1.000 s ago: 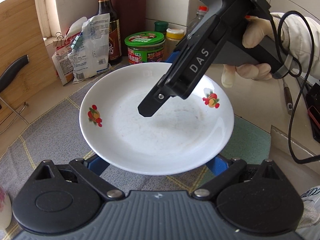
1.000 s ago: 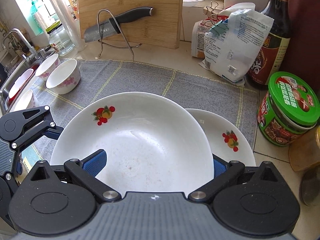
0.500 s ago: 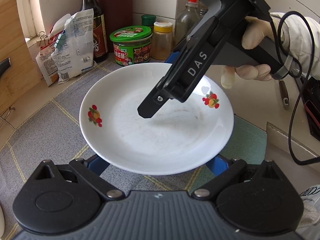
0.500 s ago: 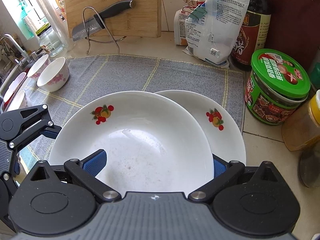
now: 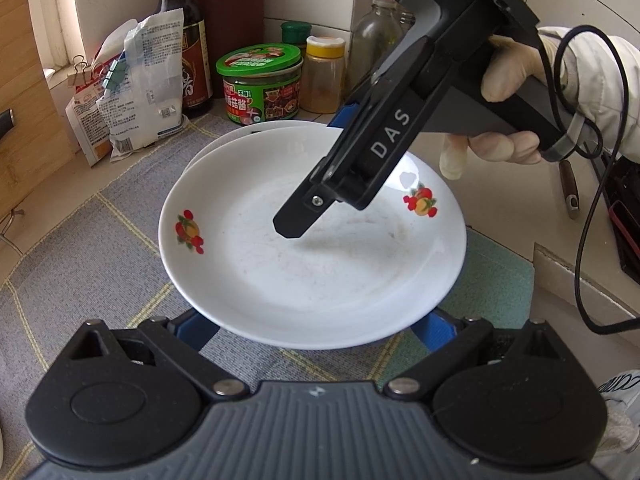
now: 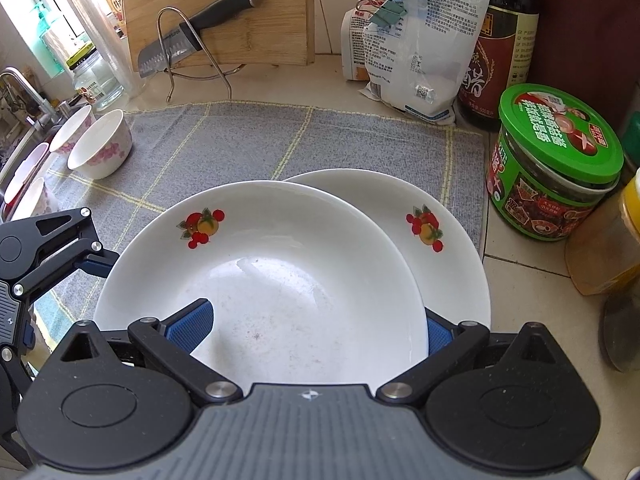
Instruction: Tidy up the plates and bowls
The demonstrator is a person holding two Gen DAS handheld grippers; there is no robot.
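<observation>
A white plate with fruit prints (image 5: 312, 272) (image 6: 280, 280) hangs over the grey cloth (image 6: 280, 140). My right gripper (image 6: 316, 324) is shut on its rim: one finger (image 5: 376, 148) lies over the inside, the other is hidden under the rim. My left gripper (image 5: 316, 320) is open, with both blue fingers (image 5: 196, 328) reaching under the plate's near edge. A second matching plate (image 6: 452, 248) (image 5: 248, 128) lies on the cloth, partly beneath the held one. Several small floral bowls (image 6: 100, 144) stand at the cloth's left end.
A green-lidded jar (image 6: 556, 160), a dark sauce bottle (image 6: 504, 40) and clipped bags (image 6: 420, 40) crowd the right and back. A knife on a wire rack (image 6: 192, 36) leans on a cutting board (image 6: 224, 0). A gloved hand (image 5: 504, 80) holds the right gripper.
Both grippers have carried the plate to the right across the cloth, toward the jars. It now overlaps the second plate, which has come into the left wrist view.
</observation>
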